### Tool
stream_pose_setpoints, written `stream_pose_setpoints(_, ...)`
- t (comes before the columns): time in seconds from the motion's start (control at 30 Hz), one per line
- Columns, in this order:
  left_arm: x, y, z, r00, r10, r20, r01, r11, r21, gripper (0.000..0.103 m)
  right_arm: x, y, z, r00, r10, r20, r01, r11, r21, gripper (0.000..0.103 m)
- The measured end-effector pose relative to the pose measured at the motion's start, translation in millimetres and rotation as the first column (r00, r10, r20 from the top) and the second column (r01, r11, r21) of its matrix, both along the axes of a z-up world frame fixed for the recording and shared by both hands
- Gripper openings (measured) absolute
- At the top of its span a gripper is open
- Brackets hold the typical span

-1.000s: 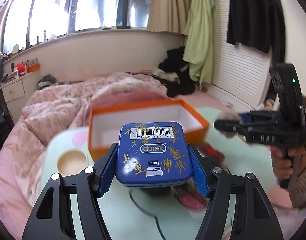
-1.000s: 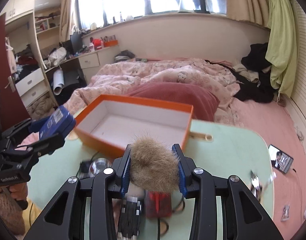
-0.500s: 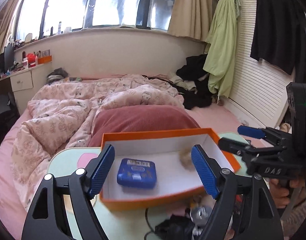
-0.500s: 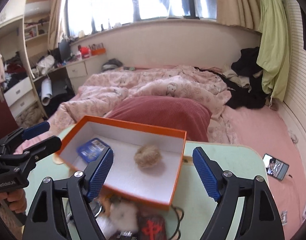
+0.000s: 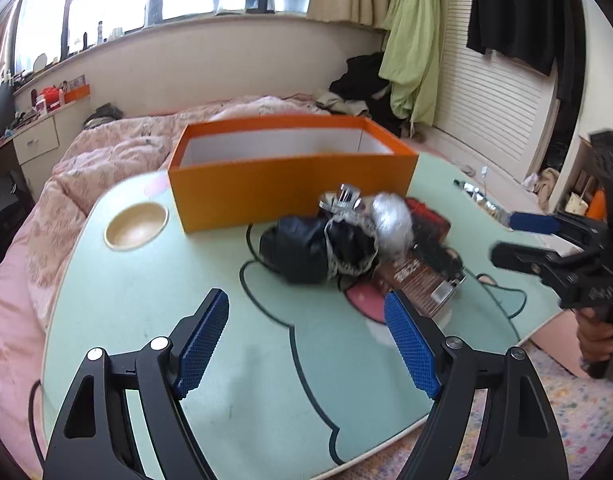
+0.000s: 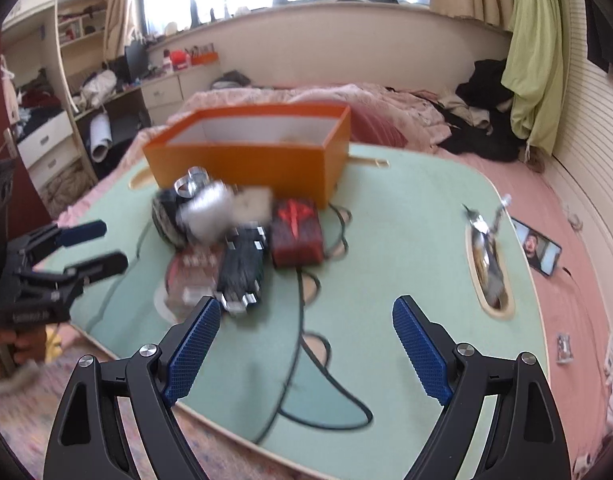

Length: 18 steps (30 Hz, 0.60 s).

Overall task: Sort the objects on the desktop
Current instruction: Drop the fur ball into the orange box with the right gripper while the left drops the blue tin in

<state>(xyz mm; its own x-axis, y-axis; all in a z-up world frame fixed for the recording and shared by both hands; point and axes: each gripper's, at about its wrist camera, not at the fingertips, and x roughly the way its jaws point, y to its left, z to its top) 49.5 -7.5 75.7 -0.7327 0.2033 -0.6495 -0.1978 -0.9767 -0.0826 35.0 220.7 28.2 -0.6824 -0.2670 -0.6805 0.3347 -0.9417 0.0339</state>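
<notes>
An orange box point(image 5: 290, 184) with a white inside stands at the far side of the green table point(image 5: 186, 320); its contents are hidden by its wall. In front of it lies a pile: a black pouch point(image 5: 306, 248), a white fluffy ball point(image 5: 390, 220), a red box point(image 6: 296, 232), a black ribbed item point(image 6: 242, 272) and a brown packet point(image 5: 418, 280). My left gripper point(image 5: 306, 296) hangs open and empty over the table's near part, short of the pile. My right gripper point(image 6: 306, 302) is opening, with nothing between its jaws, just right of the black ribbed item.
A round wooden recess point(image 5: 135, 226) sits left of the box. A long slot point(image 6: 488, 264) at the table's right holds shiny metal items. A thin black cable point(image 6: 302, 320) runs across the table. A phone point(image 6: 540, 250) lies on the pink bed beyond the right edge.
The left gripper let go of the blue tin and the right of the brown fluffy ball; both landed in the orange box. Both grippers then drew back and sank toward the near table edge.
</notes>
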Motion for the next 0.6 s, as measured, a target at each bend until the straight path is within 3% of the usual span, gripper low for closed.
stream_pose_setpoints(0.07, -6, 2, -16, 0.998, 0.008, 0.064, -0.008, 1.000, -0.006, 0.080, 1, 0, -17, 1.000, -0.012, 0.011, 0.011, 0.998, 0.067, 0.090)
stream_pose_setpoints(0.1, -6, 8, -23, 0.998, 0.025, 0.049, -0.021, 0.998, -0.066, 0.086, 1, 0, -25, 1.000, -0.022, 0.019, 0.020, 0.996, 0.088, 0.091)
stream_pose_setpoints(0.13, -4, 12, -26, 0.999, 0.040, 0.024, -0.037, 0.992, -0.122, 0.098, -1, 3, -33, 0.999, -0.032, 0.021, 0.031, 0.997, 0.069, 0.099)
stream_pose_setpoints(0.17, -3, 15, -29, 0.999, 0.041, 0.021, -0.037, 0.990, -0.140, 0.103, -1, 7, -35, 0.999, -0.042, 0.004, 0.041, 0.998, 0.048, 0.103)
stream_pose_setpoints(0.47, -1, 9, -33, 1.000, 0.012, 0.020, -0.010, 0.996, -0.094, 0.102, -1, 17, -31, 0.999, -0.026, -0.024, 0.027, 0.999, 0.034, 0.103)
stream_pose_setpoints(0.6, 0, 14, -5, 0.999, -0.017, -0.052, 0.015, 0.999, -0.040, 0.100, -1, 16, -32, 0.999, -0.027, -0.023, 0.028, 0.999, 0.034, 0.103)
